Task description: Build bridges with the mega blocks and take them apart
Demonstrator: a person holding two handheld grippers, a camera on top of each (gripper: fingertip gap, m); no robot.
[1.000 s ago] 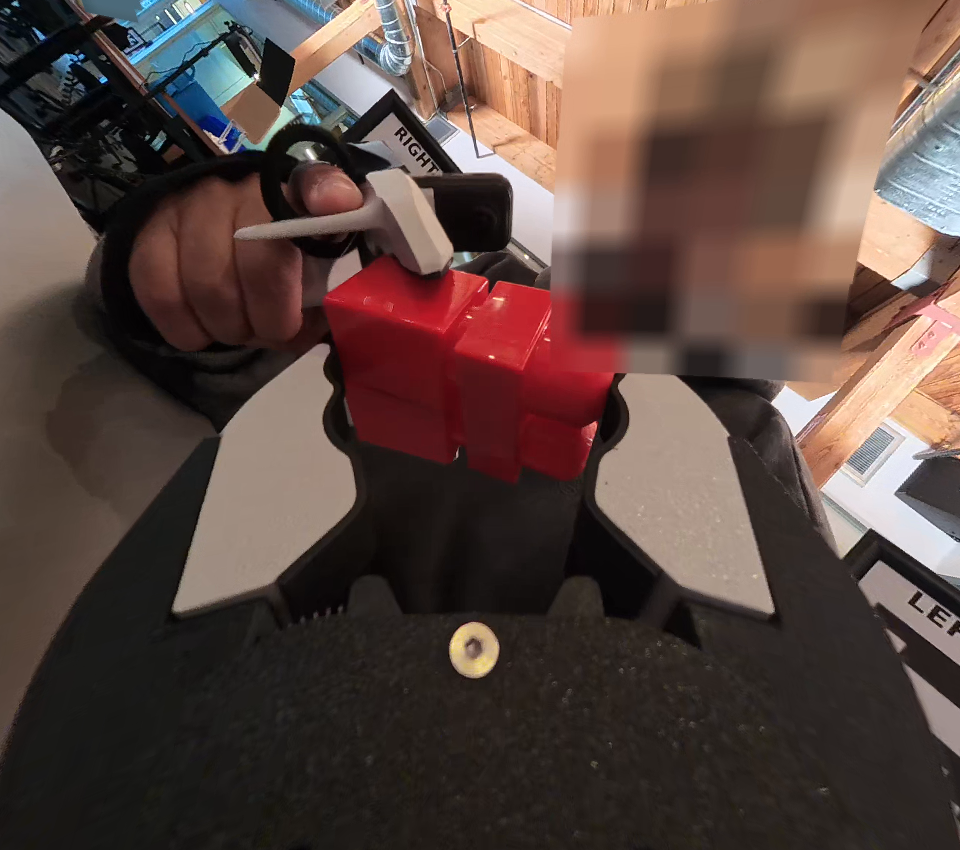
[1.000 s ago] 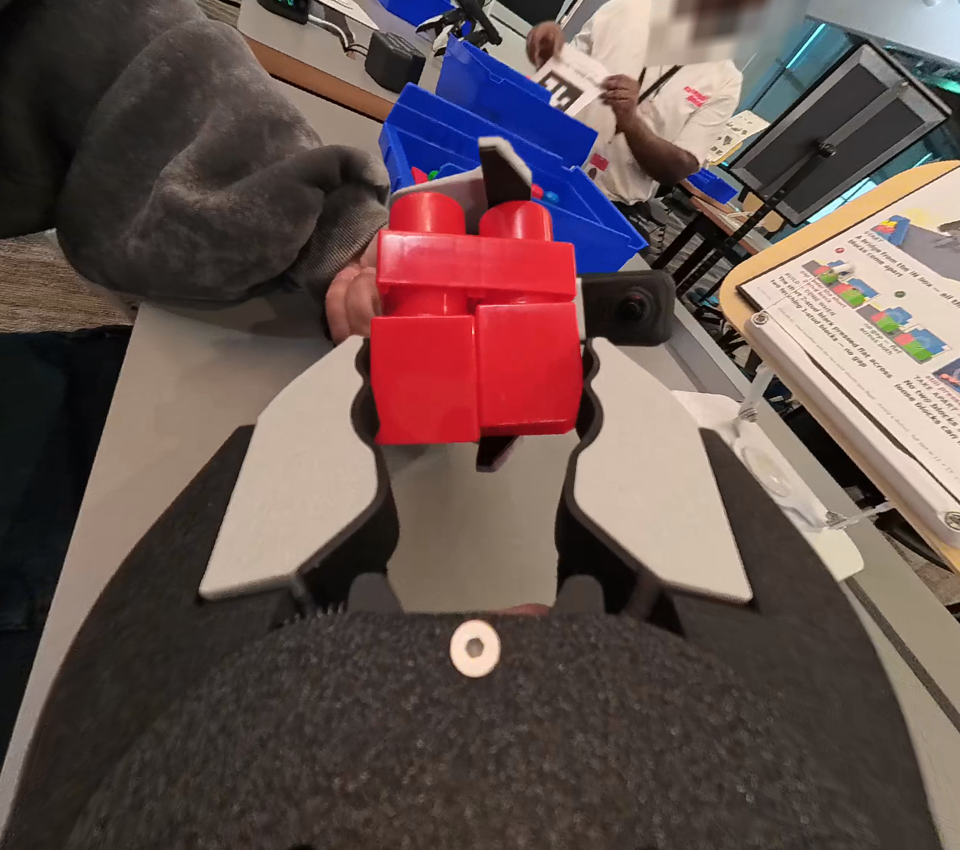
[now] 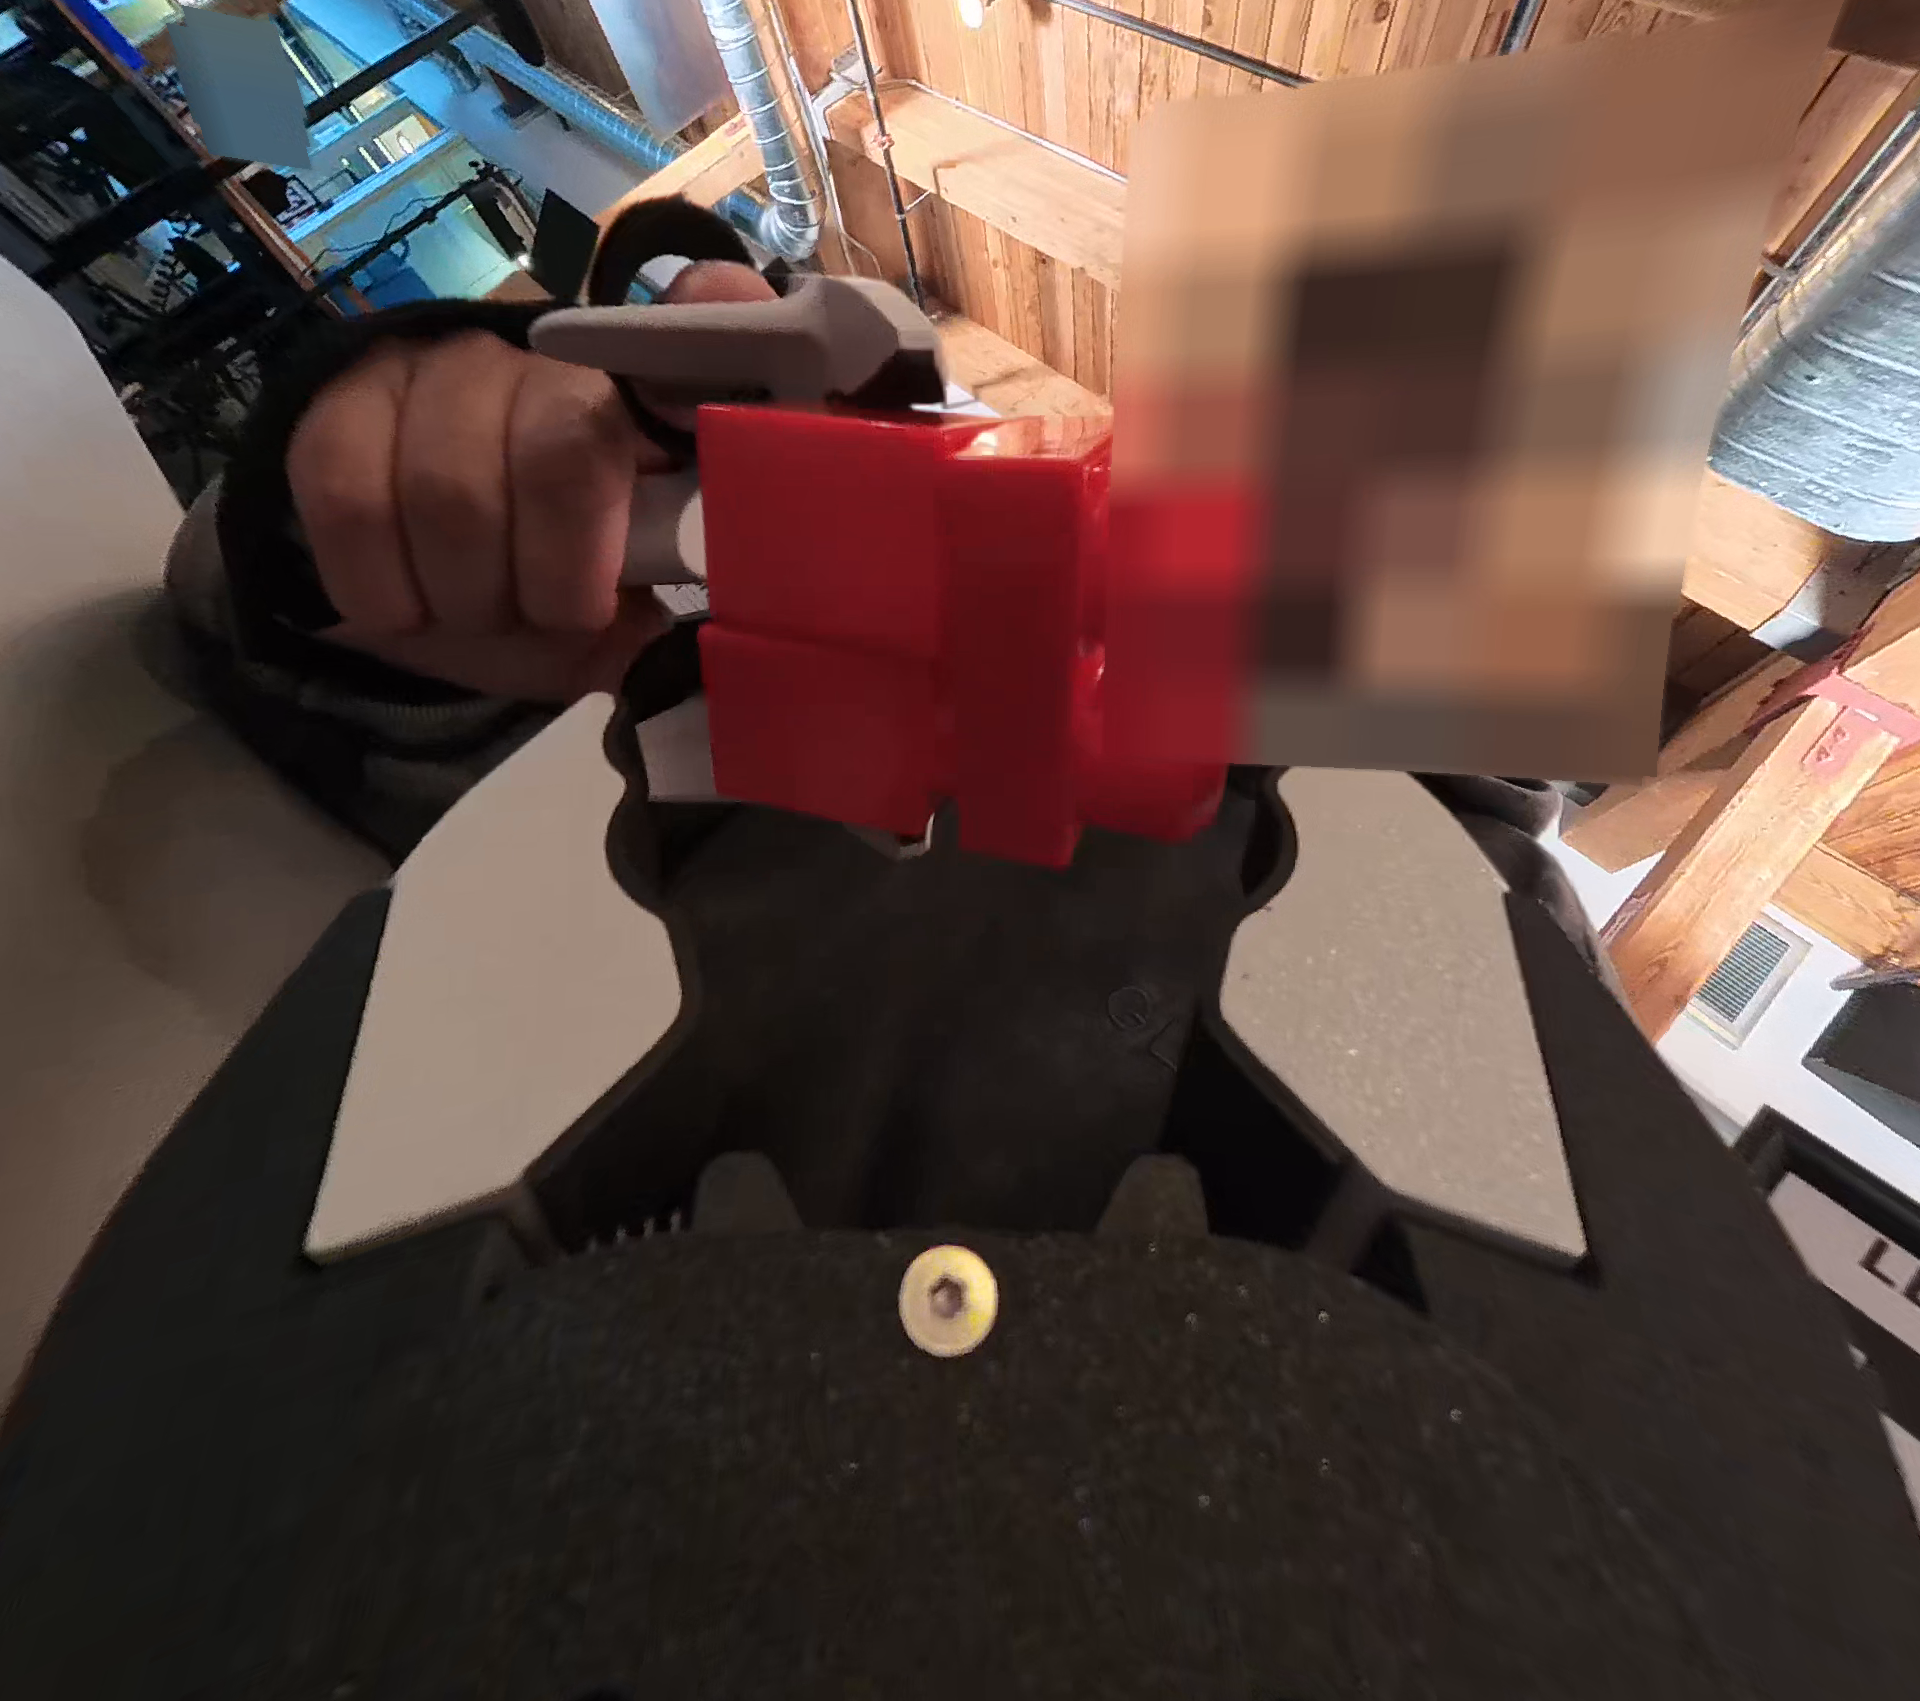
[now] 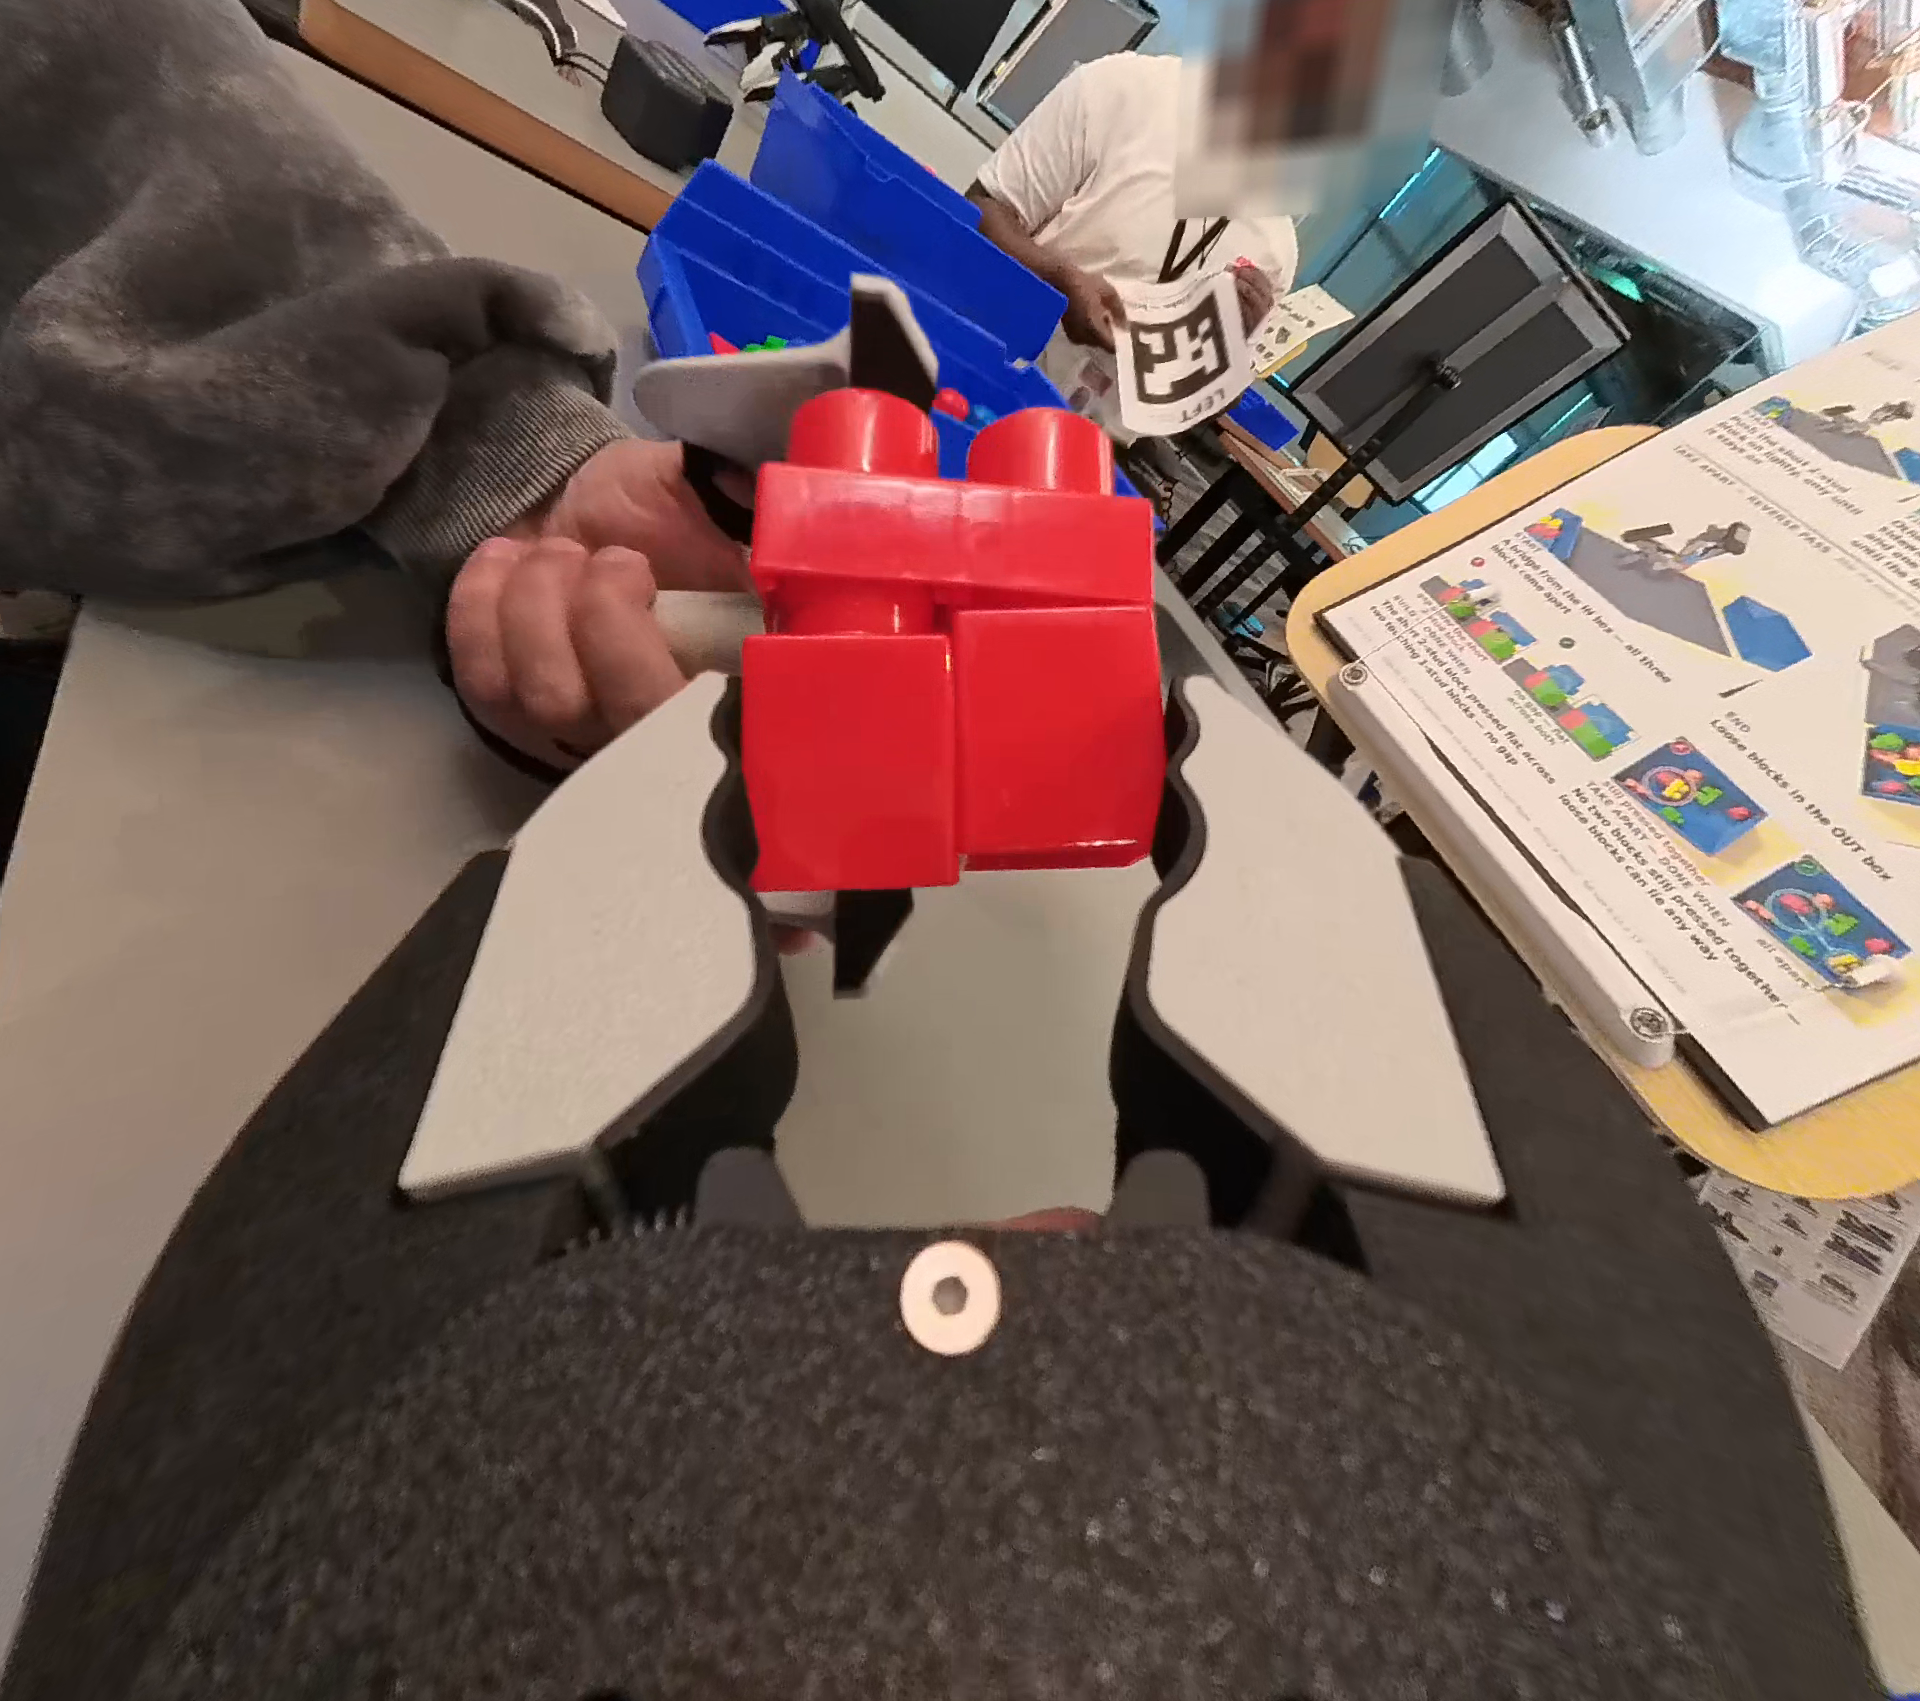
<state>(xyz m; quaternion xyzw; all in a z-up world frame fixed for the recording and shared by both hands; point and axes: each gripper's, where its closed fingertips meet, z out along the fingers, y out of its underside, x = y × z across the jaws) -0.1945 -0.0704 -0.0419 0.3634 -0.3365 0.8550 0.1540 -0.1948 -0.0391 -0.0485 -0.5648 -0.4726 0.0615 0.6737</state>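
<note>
I have the red bridge [image 4: 951,695] up in the air above the grey surface [image 4: 208,872], caught between both of my tools at once. My right tool [image 4: 951,778] is closed on the two lower blocks, one finger [image 4: 623,882] against each outer face. These two blocks sit side by side, and the longer two-stud block lies flat across their tops, its studs pointing away from me (a thin seam shows between the lower pair).

From the left wrist view, the same bridge [image 3: 894,612] lies turned on its side, the lower blocks to the left and the spanning block to the right, partly behind a blurred patch. My left tool [image 3: 945,778] has its fingers set either side of the stack, the near edge of the blocks just between the tips; it seems to press on them, though the right-hand contact is hidden and I cannot tell for sure.

My right hand [image 3: 457,498] shows beyond the blocks in that view, wrapped round its handle. In the right wrist view my left hand [image 4: 561,623] sits just left of the bridge, grey sleeve [image 4: 260,321] above it.

Behind are blue bins [image 4: 831,269] on the surface and an instruction sheet [image 4: 1621,716] on a round-edged board at right.
</note>
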